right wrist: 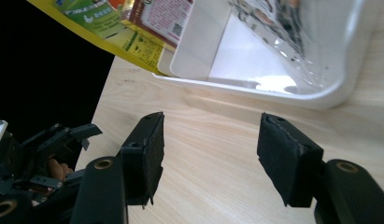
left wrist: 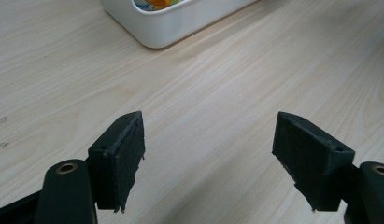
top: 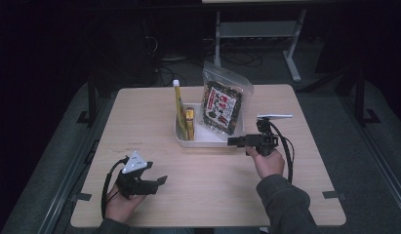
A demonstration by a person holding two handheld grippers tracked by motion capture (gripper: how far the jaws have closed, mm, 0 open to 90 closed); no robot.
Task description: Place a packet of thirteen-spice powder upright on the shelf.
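Note:
A white tray [top: 211, 143] stands mid-table, and a clear snack bag [top: 222, 104] with a dark printed label stands upright in it. Tall yellow packets [top: 180, 108] lean at the tray's left end. My right gripper [top: 232, 142] is open with nothing between its pads, level with the tray's front right corner and pointing left along its front wall. In the right gripper view the jaws [right wrist: 210, 149] hover over bare wood just short of the tray [right wrist: 273, 91], with the bag [right wrist: 283, 28] and yellow packets [right wrist: 101, 23] beyond. My left gripper [top: 160, 181] rests open near the front left, its jaws [left wrist: 208, 158] over bare tabletop.
The light wooden table [top: 212, 190] has bare room in front of the tray and on both sides. The tray's corner [left wrist: 175, 28] lies well ahead of the left jaws. The left gripper [right wrist: 54, 144] appears at the lower left of the right gripper view. Dark floor surrounds the table.

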